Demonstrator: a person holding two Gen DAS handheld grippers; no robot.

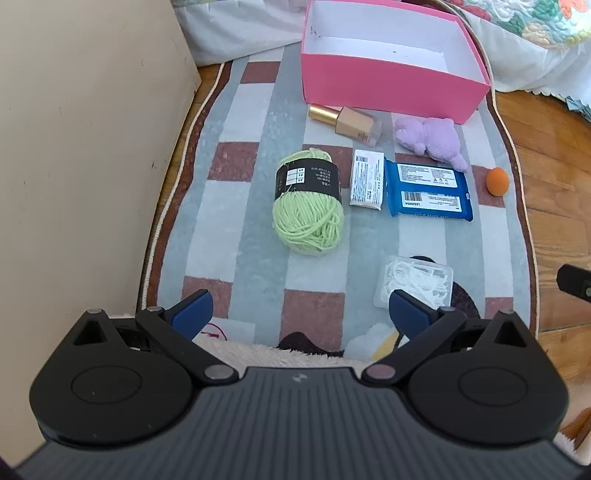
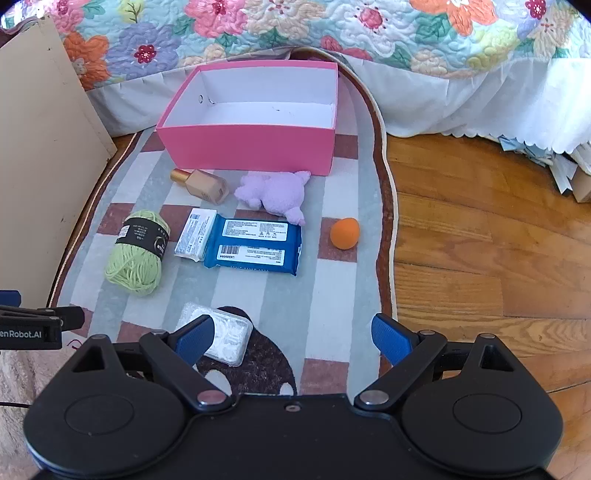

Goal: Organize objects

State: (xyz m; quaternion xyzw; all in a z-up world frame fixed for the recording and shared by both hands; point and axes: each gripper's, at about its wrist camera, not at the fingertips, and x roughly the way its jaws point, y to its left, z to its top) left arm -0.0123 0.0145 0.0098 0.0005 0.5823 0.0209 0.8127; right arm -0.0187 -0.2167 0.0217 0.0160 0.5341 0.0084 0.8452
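Both wrist fisheyes look forward and down from above the rug's [image 1: 255,221] near end, fingers at frame bottom. Left view sits nearer the beige panel [image 1: 74,147]; right view takes in wood floor [image 2: 480,240]. Shared: pink box [image 2: 251,147] upper centre, objects mid-frame

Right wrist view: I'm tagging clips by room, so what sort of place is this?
Most likely a bedroom floor. A floral quilt with a white skirt hangs down as from a bed, above a checked rug on wooden floorboards.
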